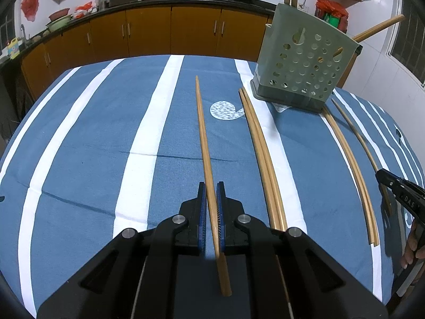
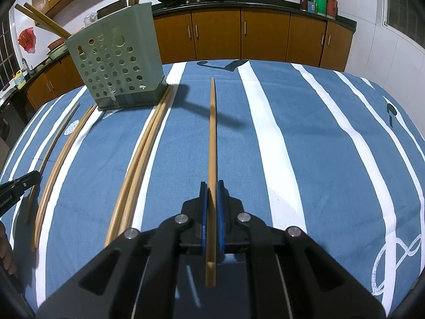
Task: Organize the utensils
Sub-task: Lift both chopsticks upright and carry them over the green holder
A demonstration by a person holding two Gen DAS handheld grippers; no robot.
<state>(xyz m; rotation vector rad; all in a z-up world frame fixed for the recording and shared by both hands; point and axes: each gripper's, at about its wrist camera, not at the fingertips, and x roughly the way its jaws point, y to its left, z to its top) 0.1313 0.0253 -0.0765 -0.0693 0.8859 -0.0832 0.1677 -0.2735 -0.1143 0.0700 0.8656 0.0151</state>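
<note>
My left gripper (image 1: 211,186) is shut on a wooden chopstick (image 1: 203,133) that points forward over the blue striped tablecloth. My right gripper (image 2: 211,184) is shut on another wooden chopstick (image 2: 212,133), also pointing forward. A pale green perforated utensil holder (image 1: 305,61) stands at the far right in the left wrist view and far left in the right wrist view (image 2: 117,58), with chopsticks sticking out of its top (image 2: 42,20). Two pairs of chopsticks (image 1: 263,154) (image 1: 350,164) and a thin single one (image 1: 356,130) lie on the cloth between the grippers.
The table's far edge (image 1: 170,56) faces orange kitchen cabinets (image 1: 148,32) and a counter with woks. The right gripper's tip (image 1: 398,186) shows at the left view's right edge; the left gripper's tip (image 2: 18,186) shows at the right view's left edge.
</note>
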